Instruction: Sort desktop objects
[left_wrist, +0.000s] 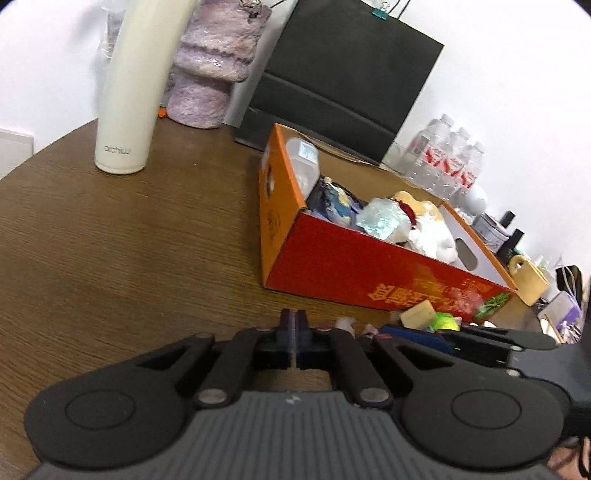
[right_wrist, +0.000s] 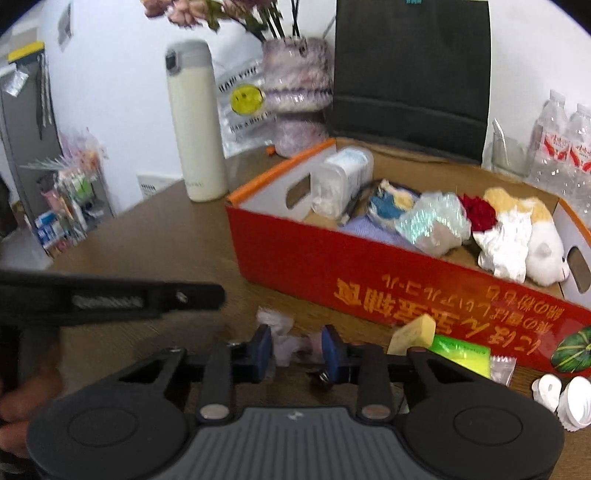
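Observation:
A red and orange cardboard box (right_wrist: 369, 273) stands on the brown table and holds a plush toy (right_wrist: 532, 236), a clear plastic container (right_wrist: 343, 181) and several small packets. It also shows in the left wrist view (left_wrist: 354, 269). My right gripper (right_wrist: 295, 350) is open, its jaws on either side of a small pale pink crumpled item (right_wrist: 284, 332) on the table in front of the box. My left gripper (left_wrist: 294, 328) is shut and empty, low over the table. A yellow block (right_wrist: 413, 332), a green packet (right_wrist: 461, 350) and white caps (right_wrist: 565, 398) lie by the box.
A cream thermos (right_wrist: 195, 129) and a purple vase (right_wrist: 295, 96) stand at the back left. A black bag (right_wrist: 410, 74) stands behind the box. Water bottles (right_wrist: 561, 147) are at the back right. The left gripper's body (right_wrist: 110, 299) crosses the right wrist view at left.

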